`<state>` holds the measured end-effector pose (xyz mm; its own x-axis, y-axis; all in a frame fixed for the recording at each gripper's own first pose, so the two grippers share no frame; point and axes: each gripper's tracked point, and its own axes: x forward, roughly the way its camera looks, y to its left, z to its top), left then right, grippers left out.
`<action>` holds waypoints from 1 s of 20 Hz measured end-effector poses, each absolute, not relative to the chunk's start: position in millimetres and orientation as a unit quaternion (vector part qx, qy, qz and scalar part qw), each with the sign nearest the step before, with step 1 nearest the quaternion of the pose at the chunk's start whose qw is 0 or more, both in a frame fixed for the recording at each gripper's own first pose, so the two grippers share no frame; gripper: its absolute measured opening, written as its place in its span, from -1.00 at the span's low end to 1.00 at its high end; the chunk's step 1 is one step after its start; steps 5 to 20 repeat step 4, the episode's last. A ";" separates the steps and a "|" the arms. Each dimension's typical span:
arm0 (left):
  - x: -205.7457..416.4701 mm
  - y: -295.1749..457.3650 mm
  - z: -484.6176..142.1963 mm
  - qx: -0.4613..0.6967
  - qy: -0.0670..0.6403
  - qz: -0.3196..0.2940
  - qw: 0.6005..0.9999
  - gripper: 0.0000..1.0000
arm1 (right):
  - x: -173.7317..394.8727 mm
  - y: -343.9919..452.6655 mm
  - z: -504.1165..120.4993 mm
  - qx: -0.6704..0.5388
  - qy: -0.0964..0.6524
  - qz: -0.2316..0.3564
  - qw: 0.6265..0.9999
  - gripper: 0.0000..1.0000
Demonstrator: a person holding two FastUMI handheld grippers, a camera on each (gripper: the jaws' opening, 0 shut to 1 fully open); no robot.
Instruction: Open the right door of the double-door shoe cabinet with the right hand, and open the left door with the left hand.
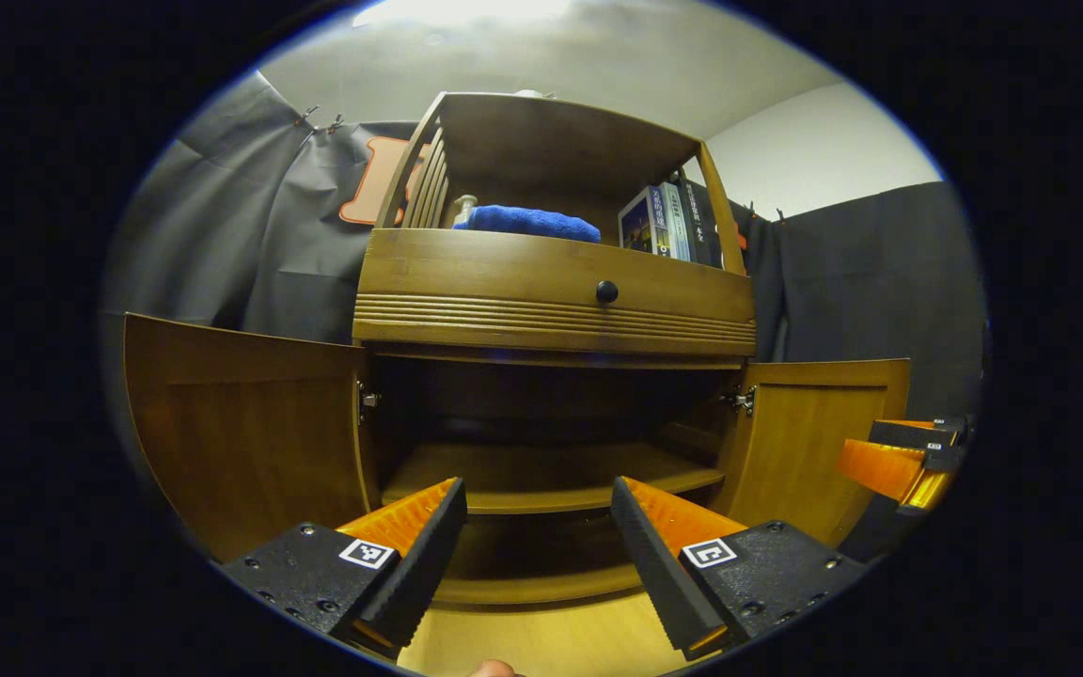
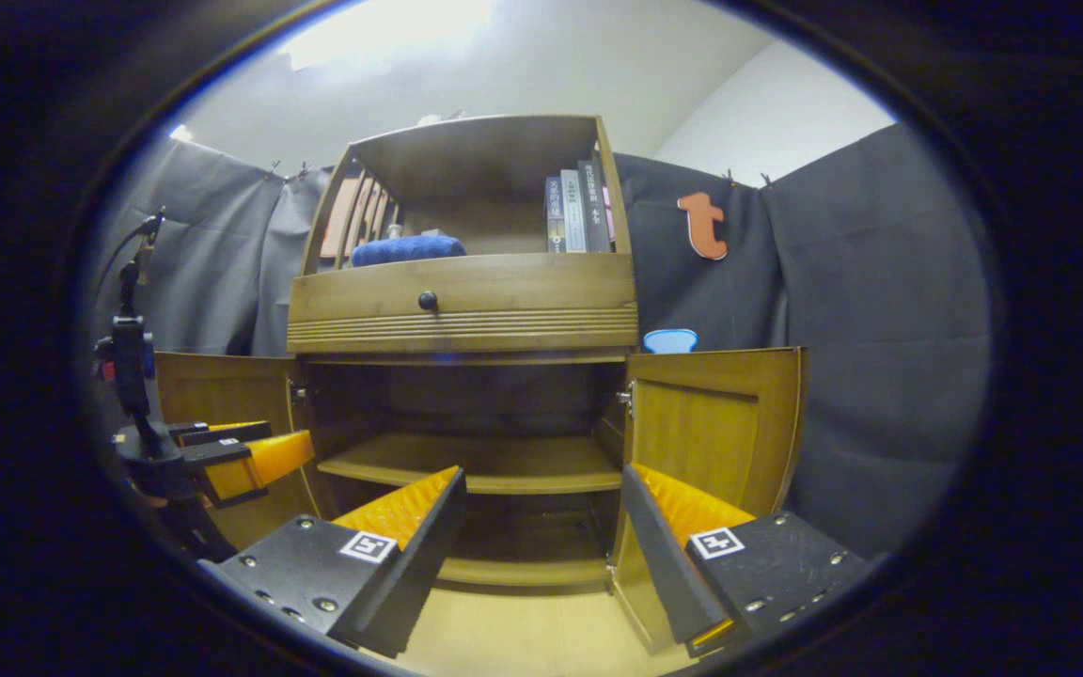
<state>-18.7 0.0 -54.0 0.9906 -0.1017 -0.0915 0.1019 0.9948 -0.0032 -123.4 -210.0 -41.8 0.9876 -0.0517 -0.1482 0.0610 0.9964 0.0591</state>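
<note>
Left gripper (image 1: pixel 539 527): fingers spread wide apart, nothing between them, nothing touched. Level pose, pointing straight at the open lower compartment of the shoe cabinet (image 1: pixel 556 301), held back from it, low near the floor. Seen from the right gripper view, the left gripper (image 2: pixel 259 451) sits off to the cabinet's left side, in front of the left door, fingers pointing toward the cabinet.

Right gripper (image 2: pixel 541 512): fingers likewise parted wide, empty, aimed at the cabinet's lower opening, clear of it. Seen from the left gripper view, the right gripper (image 1: pixel 889 461) hangs beside the cabinet's right door.

A fingertip (image 1: pixel 493 669) of the holding hand shows below the left gripper.
</note>
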 end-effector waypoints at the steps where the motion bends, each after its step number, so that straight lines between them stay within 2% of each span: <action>1: -19.7 -1.7 -53.4 -0.001 0.046 -0.055 0.997 0.91 | -126.7 -210.3 -40.6 0.029 0.073 -0.032 0.996 0.97; 4: -22.4 -9.8 -55.8 0.002 0.051 -0.074 0.996 0.86 | -134.4 -210.3 -38.3 0.027 0.070 -0.043 0.996 0.97; 20: -22.4 -9.8 -55.8 0.002 0.051 -0.074 0.996 0.86 | -134.4 -210.3 -38.3 0.027 0.070 -0.043 0.996 0.97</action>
